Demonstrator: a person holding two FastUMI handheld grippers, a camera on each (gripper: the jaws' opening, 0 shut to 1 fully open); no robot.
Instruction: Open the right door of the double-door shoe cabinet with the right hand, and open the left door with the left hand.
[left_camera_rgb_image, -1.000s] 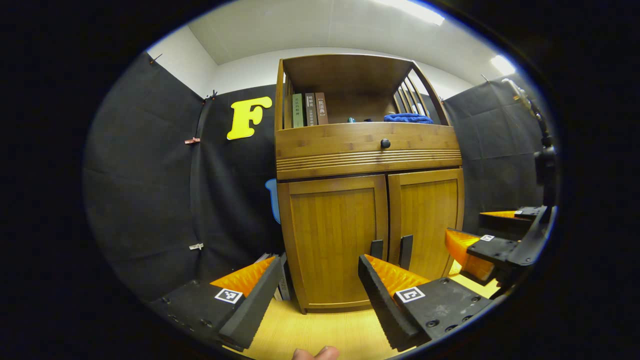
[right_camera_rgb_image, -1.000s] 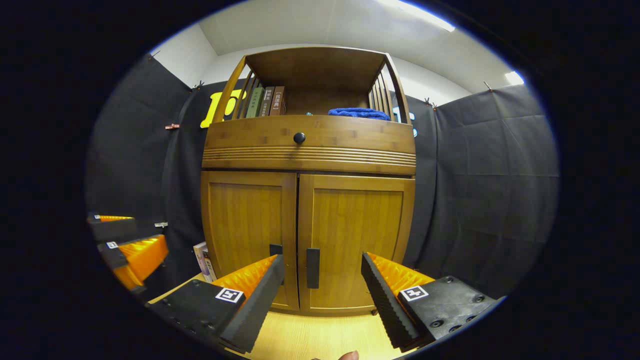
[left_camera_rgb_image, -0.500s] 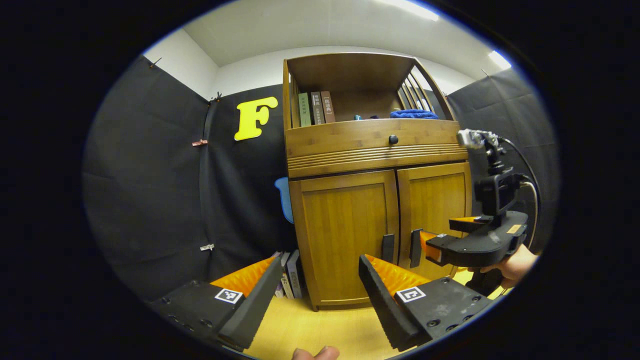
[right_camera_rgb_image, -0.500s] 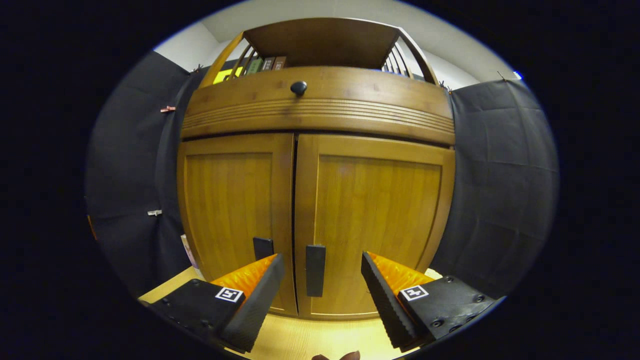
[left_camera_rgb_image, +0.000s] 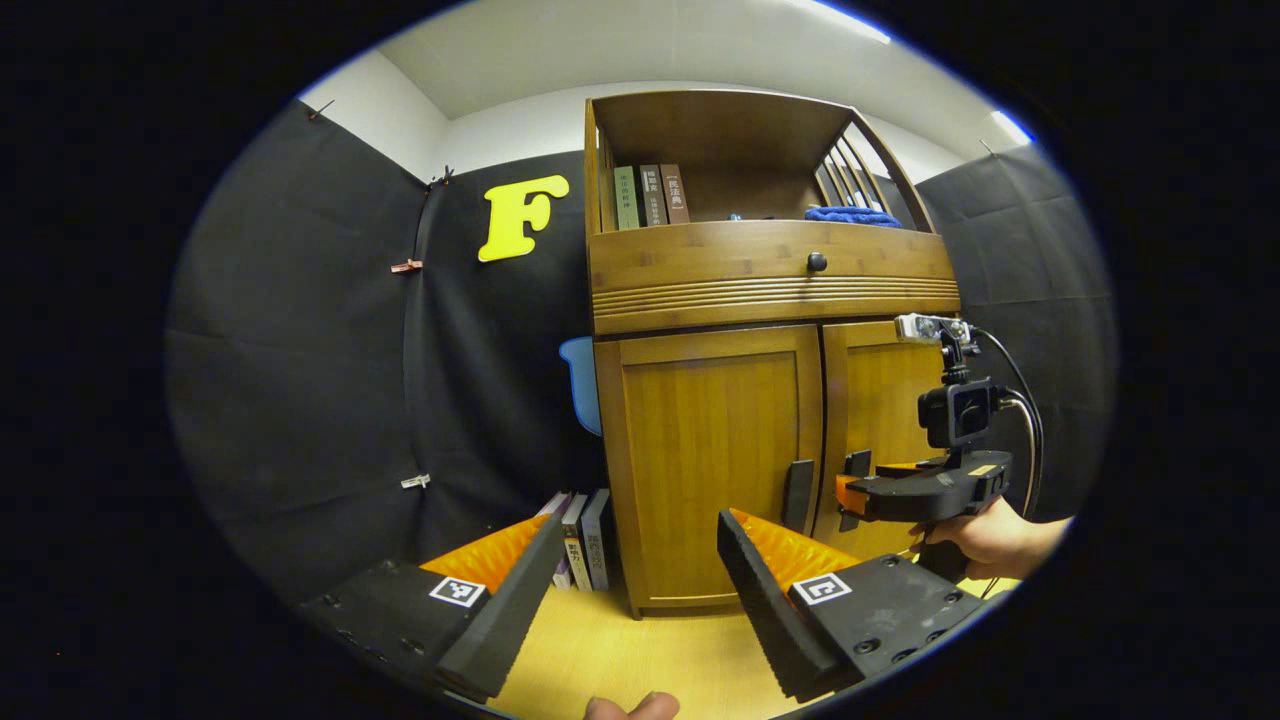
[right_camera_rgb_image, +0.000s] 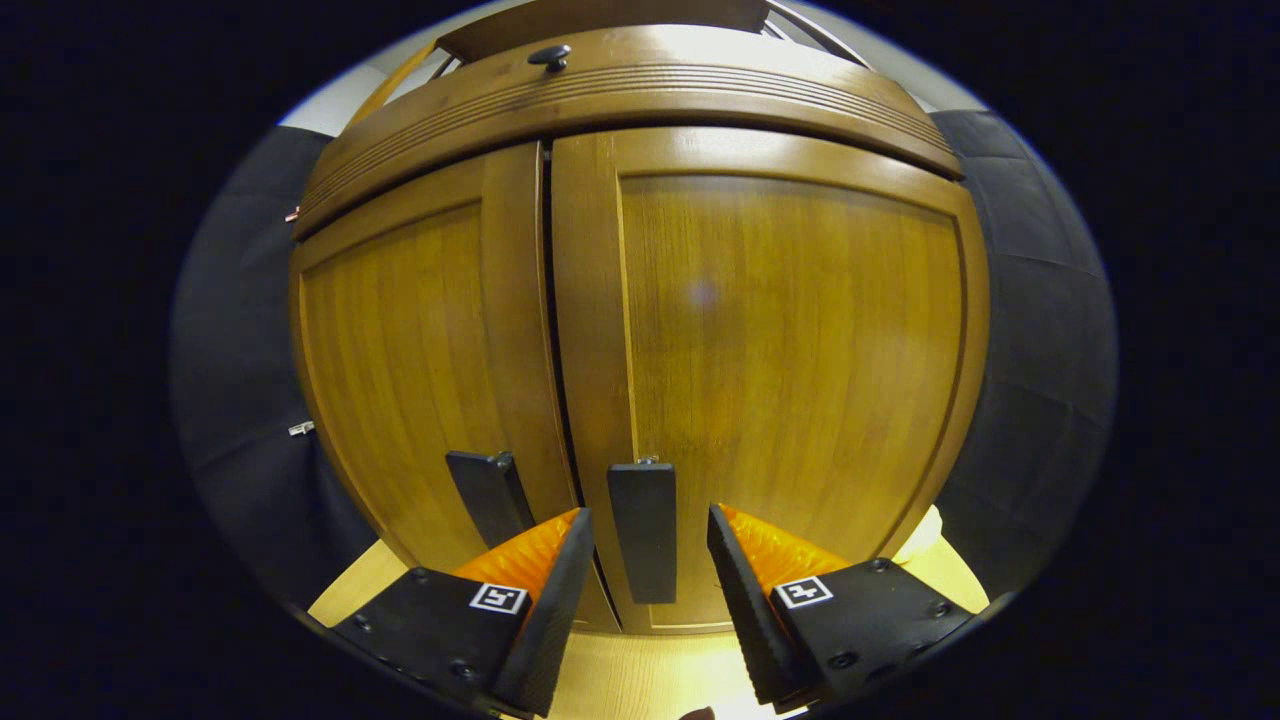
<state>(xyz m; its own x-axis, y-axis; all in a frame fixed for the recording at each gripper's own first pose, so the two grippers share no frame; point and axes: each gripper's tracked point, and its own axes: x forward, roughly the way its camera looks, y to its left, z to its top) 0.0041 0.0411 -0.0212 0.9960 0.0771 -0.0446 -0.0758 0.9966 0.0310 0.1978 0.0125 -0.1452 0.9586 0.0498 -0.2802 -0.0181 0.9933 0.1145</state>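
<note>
1. Booth: black cloth walls, pale wood floor (left_camera_rgb_image: 600, 650). The cabinet (left_camera_rgb_image: 770, 270) stands against the back wall, with books and a blue cloth on its open top shelf and more books (left_camera_rgb_image: 585, 535) on the floor beside its left flank.
2. Both doors look shut. In the right gripper view the seam between the left door (right_camera_rgb_image: 420, 330) and the right door (right_camera_rgb_image: 790, 330) is a thin, even dark line.
3. Right gripper (right_camera_rgb_image: 645, 565): fingers open, one on each side of the right handle (right_camera_rgb_image: 642, 530). The handle sits between the fingers, a little nearer the left one. A gap shows on each side, so there is no grip yet.
4. The left handle (right_camera_rgb_image: 488, 495) lies just beyond the right gripper's left finger, outside the span.
5. In the left gripper view the right gripper (left_camera_rgb_image: 850, 495) is at the right door, held by a hand (left_camera_rgb_image: 995, 540), with its tips at the handle there.
6. Left gripper (left_camera_rgb_image: 640, 560): fingers wide open, holding nothing, well back from the cabinet. The left door (left_camera_rgb_image: 715, 460) lies ahead between the fingers; its handle (left_camera_rgb_image: 797, 495) is just above the right finger's tip.
7. Step in hand (judgement): reaching to grasp the right handle; the first door is not yet opened.
8. Next move calls for: closing the fingers squarely on the right handle, then pulling along the door's arc, hinge presumably on the outer edge.
9. After that, the left gripper must advance and shift so the left handle falls between its fingers.
</note>
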